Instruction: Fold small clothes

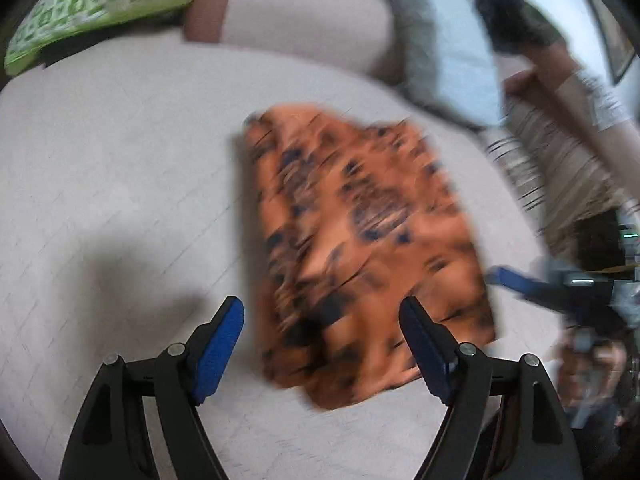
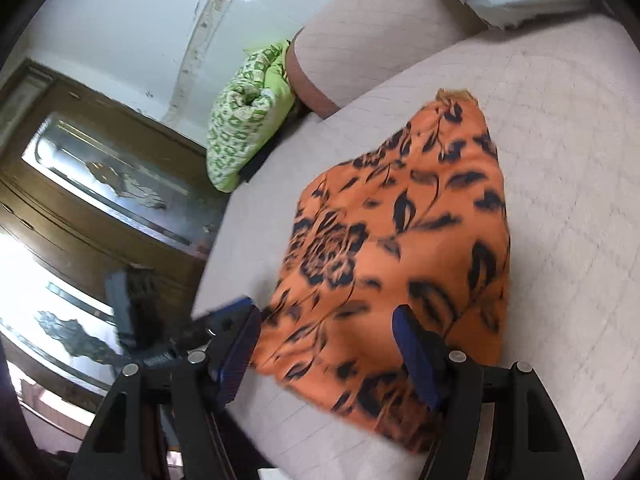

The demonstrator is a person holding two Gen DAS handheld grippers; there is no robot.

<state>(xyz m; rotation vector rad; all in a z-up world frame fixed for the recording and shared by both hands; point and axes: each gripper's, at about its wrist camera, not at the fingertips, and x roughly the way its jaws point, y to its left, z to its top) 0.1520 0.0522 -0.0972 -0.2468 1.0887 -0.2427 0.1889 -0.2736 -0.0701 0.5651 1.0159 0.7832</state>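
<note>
An orange floral garment [image 2: 400, 248] lies on the bed [image 2: 560, 140], long axis running away from both grippers. Left gripper [image 1: 322, 344] and right gripper [image 2: 326, 354] hover at its near edge, jaws open, empty.

We see the orange cloth with dark floral print [image 1: 360, 248] lying on the pale quilted bed cover [image 1: 120, 184], at twelve o'clock from the left gripper [image 1: 322, 344]. The green-and-white patterned cushion [image 1: 100, 4] sits at eleven o'clock, behind the bed cover's far edge, with the pale bolster pillow [image 1: 312, 16] just beside it toward one o'clock. The right gripper [image 1: 520, 280] comes in at three o'clock, near the cloth's edge.
</note>
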